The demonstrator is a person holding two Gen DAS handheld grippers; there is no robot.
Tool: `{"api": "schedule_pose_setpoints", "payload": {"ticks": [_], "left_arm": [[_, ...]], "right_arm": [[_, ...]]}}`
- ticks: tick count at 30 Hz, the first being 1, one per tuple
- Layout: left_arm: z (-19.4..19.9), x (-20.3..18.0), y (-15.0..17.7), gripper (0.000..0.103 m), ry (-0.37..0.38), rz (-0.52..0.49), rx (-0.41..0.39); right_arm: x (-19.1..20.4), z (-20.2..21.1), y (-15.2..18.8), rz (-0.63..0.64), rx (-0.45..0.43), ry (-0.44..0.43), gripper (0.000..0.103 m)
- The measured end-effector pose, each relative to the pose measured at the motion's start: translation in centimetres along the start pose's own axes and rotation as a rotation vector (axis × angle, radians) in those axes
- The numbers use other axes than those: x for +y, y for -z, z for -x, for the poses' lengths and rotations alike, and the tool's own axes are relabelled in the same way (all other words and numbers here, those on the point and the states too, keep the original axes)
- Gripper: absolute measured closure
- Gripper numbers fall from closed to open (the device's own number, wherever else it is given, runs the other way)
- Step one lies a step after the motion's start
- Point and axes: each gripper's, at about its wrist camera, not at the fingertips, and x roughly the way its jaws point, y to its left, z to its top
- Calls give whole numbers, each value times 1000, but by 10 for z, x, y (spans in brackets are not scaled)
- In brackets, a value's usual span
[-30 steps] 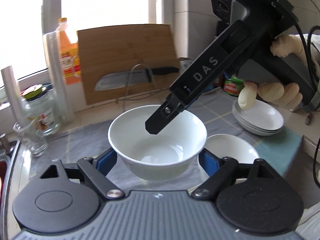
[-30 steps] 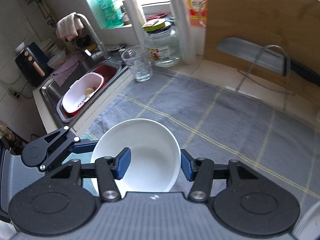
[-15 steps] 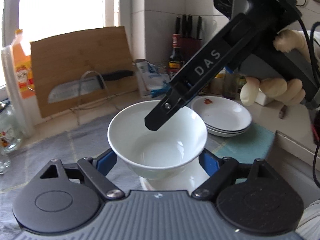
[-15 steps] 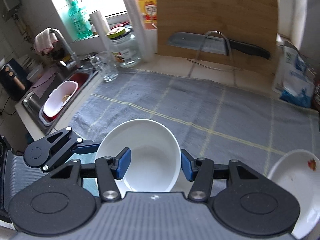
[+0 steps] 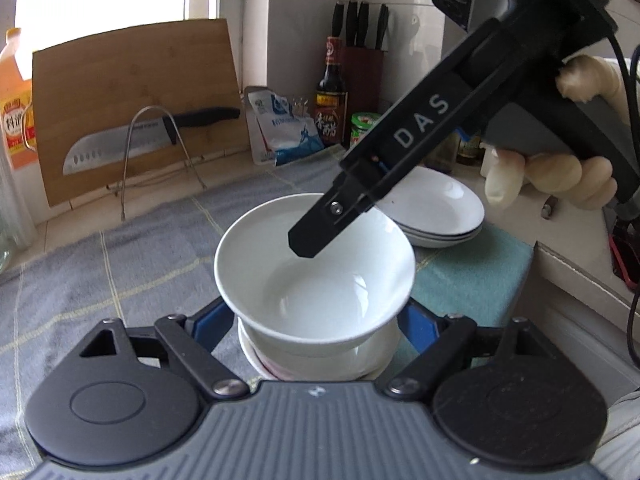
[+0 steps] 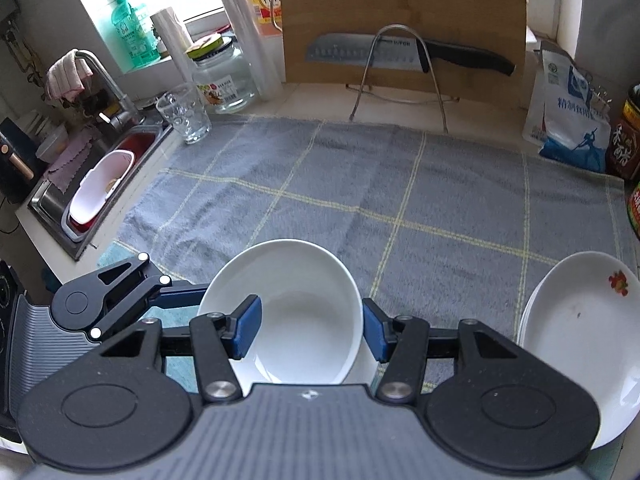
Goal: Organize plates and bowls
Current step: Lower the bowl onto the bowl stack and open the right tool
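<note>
Left hand-held gripper (image 5: 316,322) part-spread and level-low, right hand-held gripper (image 6: 312,334) angled steeply down in a gloved hand (image 5: 560,178)

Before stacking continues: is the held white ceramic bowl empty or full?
Empty. The white ceramic bowl shows only its bare, glossy inside in both wrist views.

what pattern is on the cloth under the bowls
Grey cloth with a thin yellow grid of lines; clearest in the right wrist view.

A knife (image 6: 404,53) rests against the cutting board (image 6: 400,12) behind a grey towel (image 6: 360,184).
</note>
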Motion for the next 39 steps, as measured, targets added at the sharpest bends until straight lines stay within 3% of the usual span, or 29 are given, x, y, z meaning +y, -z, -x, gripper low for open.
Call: {"api": "schedule_pose_setpoints", "payload": {"ticks": [24, 34, 37, 39], "left_arm": [[-11, 1, 2, 14, 11, -3, 46], [-14, -1, 2, 5, 21, -1, 43], [-10, 1, 3, 2, 28, -1, 35], [-7, 2, 4, 2, 37, -6, 36]], "right_arm": [[-8, -12, 6, -34, 17, -2, 43], [-14, -13, 8, -40, 2, 6, 42], [-12, -13, 9, -33, 0, 8, 39], [-12, -12, 11, -23, -8, 15, 26]]}}
